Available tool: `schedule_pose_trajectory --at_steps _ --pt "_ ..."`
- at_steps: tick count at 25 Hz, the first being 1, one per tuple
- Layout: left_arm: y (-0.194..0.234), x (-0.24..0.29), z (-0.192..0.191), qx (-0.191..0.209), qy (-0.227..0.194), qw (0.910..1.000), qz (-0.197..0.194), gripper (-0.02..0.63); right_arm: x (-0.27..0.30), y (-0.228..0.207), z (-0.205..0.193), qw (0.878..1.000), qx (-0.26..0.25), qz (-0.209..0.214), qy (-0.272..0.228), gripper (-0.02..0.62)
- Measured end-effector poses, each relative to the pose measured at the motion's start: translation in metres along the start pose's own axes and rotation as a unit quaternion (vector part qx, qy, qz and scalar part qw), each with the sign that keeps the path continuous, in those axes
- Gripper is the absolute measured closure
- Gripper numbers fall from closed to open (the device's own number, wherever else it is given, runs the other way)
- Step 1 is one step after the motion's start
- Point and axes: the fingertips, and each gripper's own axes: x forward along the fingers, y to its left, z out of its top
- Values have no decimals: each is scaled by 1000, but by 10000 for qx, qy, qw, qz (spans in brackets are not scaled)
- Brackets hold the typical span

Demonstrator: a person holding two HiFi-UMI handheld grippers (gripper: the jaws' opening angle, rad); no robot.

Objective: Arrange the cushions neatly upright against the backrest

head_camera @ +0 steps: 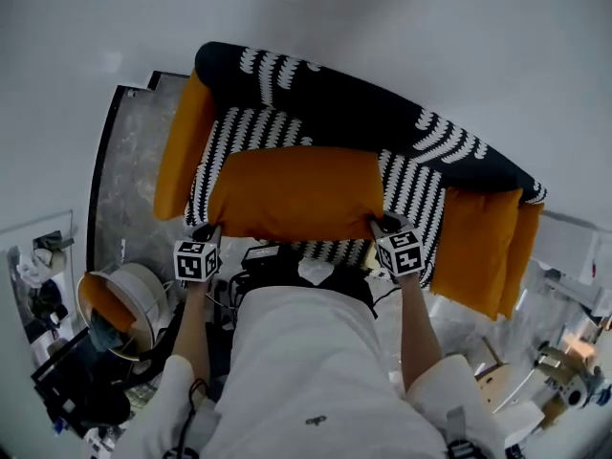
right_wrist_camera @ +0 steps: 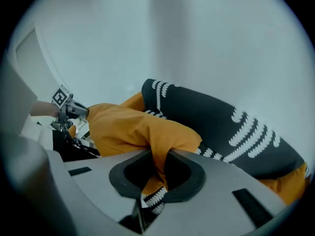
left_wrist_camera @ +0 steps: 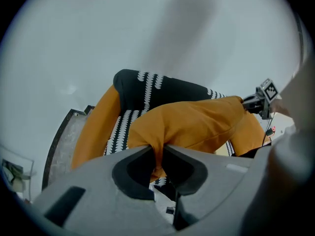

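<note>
An orange cushion (head_camera: pixel 296 191) hangs stretched between my two grippers in front of the black-and-white patterned sofa (head_camera: pixel 363 113). My left gripper (head_camera: pixel 208 234) is shut on the cushion's left corner, with the fabric (left_wrist_camera: pixel 158 154) pinched between its jaws. My right gripper (head_camera: pixel 381 228) is shut on the right corner, where the cloth (right_wrist_camera: pixel 161 166) is pinched the same way. A second orange cushion (head_camera: pixel 182 146) leans at the sofa's left arm. A third orange cushion (head_camera: pixel 478 247) stands at the right end.
A white round bin (head_camera: pixel 129 304) with orange inside stands on the floor at the left. A grey marbled slab (head_camera: pixel 124 175) lies beside the sofa's left end. Cluttered gear (head_camera: pixel 564 352) sits at the lower right. The white wall (head_camera: pixel 430 27) runs behind the sofa.
</note>
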Motion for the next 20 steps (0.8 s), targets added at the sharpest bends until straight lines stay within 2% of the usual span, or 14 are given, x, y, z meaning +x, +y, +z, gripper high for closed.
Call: schedule_pose_trajectory --at_steps 5,10,15,20 --pt "38 -13 -24 -627 -105 9979 -133 558 46 19 99 9982 -565 -154 -142 548" --pt "66 -26 -52 -1351 -77 9900 -388 560 92 55 177 9936 -1104 -145 -192 549" --pt "76 -37 -70 -1926 59 9784 -750 560 129 85 224 9877 -1561 -30 107 551" --pt "80 -32 -101 -2461 174 9640 -988 559 175 118 246 9790 -1992 198 380 552"
